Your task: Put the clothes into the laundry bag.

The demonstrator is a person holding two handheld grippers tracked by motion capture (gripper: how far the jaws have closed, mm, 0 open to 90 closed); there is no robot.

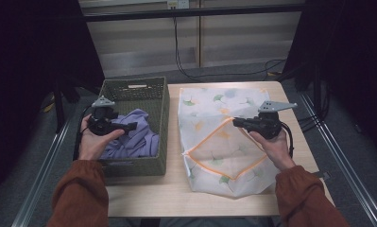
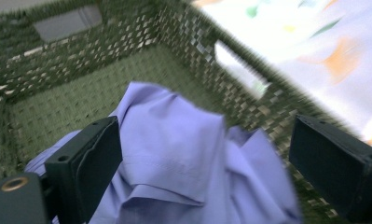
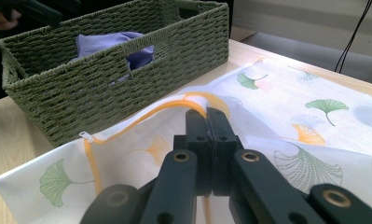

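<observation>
A white mesh laundry bag (image 1: 214,101) printed with ginkgo leaves lies flat on the table's right half. My right gripper (image 1: 235,122) is shut on the orange-trimmed edge (image 1: 209,137) of its mouth and holds that corner raised. In the right gripper view the shut jaws pinch the trim (image 3: 141,114) at the tip of the right gripper (image 3: 206,116). A crumpled lilac shirt (image 1: 139,137) lies in the green woven basket (image 1: 165,113). My left gripper (image 1: 132,126) hovers over it, open. In the left gripper view the shirt (image 2: 183,149) lies below the left gripper (image 2: 204,140), apart from both jaws.
The basket (image 3: 104,88) stands at the table's left, its right wall beside the bag (image 3: 286,107). Bare wood shows along the table's front edge (image 1: 148,198). Black cables (image 1: 186,66) trail across the floor behind the table.
</observation>
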